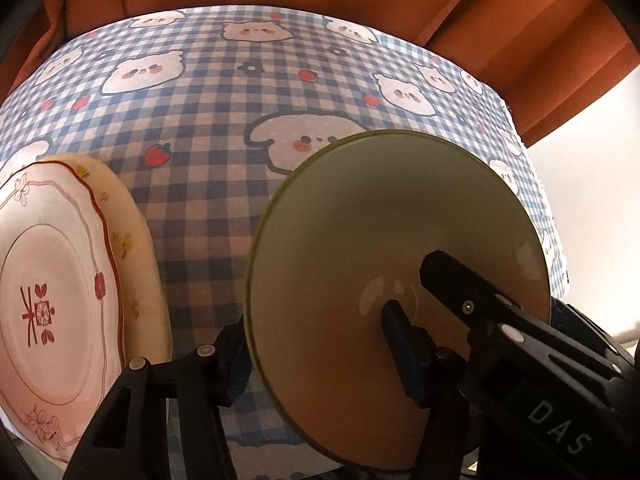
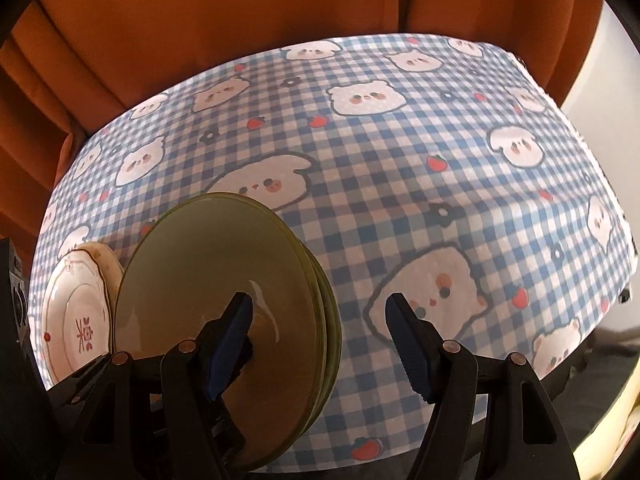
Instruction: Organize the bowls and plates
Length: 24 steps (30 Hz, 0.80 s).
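Note:
A stack of green plates (image 1: 380, 248) stands on edge, held up over the checked tablecloth (image 1: 208, 128). My left gripper (image 1: 320, 360) is shut on this stack, one finger on each face. In the right wrist view the green plates (image 2: 192, 280) show at lower left with layered rims. My right gripper (image 2: 320, 344) is open and empty; its left fingertip (image 2: 232, 344) stands in front of the green plates, and I cannot tell if it touches them. A white plate with red trim (image 1: 56, 300) leans at the far left over a cream floral plate (image 1: 132, 248).
The table wears a blue checked cloth with bear and strawberry prints (image 2: 400, 184). Orange curtains (image 2: 200, 32) hang behind it. The table's right edge (image 2: 592, 184) drops toward a pale wall. The white plate with red trim (image 2: 76, 316) stands left of the green stack.

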Tool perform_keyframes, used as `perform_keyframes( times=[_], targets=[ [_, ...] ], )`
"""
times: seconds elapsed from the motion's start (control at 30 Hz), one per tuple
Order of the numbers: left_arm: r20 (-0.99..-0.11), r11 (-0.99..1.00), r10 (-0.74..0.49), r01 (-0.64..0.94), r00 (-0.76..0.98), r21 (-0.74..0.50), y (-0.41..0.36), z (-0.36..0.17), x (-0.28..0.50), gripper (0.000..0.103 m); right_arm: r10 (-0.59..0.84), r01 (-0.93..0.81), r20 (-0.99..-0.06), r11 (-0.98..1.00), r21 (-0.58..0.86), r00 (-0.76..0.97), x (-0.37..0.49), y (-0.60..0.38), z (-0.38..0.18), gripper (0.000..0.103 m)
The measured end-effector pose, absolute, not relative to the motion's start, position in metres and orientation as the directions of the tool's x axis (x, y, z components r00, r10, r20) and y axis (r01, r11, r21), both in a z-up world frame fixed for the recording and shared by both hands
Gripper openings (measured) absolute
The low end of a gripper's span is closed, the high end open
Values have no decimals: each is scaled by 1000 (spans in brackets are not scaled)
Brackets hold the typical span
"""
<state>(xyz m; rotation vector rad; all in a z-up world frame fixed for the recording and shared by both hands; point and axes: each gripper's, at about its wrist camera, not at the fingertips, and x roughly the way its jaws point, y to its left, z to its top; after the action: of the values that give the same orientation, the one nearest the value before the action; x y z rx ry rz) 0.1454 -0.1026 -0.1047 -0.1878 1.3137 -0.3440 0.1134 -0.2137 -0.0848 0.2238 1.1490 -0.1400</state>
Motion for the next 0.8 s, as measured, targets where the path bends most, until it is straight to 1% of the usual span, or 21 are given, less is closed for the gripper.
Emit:
perform_keyframes(
  times=[0.13,0.37,0.43,0.5,0.53,0.57,0.6,0.7,0.8],
  targets=[
    [-918,937,-342,139,200,-319,-104,-104,148,60,42,224,-916,964,141,398,117,-218,-88,72],
    [-936,959,-280,102,211,-264,-110,-104,151,61,180,184,-911,947,262,371,130,-233,-104,71],
    [-943,967,-253,95,217,-238,-114,-104,152,61,232,164,-902,937,307,363,132,-237,-108,68],
    [-948,973,-226,90,223,-211,-117,-103,152,61,269,152,-896,929,338,353,136,-238,-110,56],
    [-951,976,-214,86,225,-199,-118,-103,152,61,291,144,-893,923,356,345,138,-239,-112,52],
    [-952,978,-204,79,226,-191,-118,-102,153,61,317,137,-887,915,379,337,139,-239,-114,45],
    [-953,979,-201,76,226,-188,-118,-103,153,61,333,134,-882,910,394,333,140,-239,-114,41],
    [-956,983,-182,68,230,-171,-120,-101,153,60,357,125,-876,902,414,323,142,-241,-115,40],
    [-959,987,-158,57,237,-149,-125,-100,153,58,369,128,-875,897,424,314,143,-243,-115,40]
  ],
)
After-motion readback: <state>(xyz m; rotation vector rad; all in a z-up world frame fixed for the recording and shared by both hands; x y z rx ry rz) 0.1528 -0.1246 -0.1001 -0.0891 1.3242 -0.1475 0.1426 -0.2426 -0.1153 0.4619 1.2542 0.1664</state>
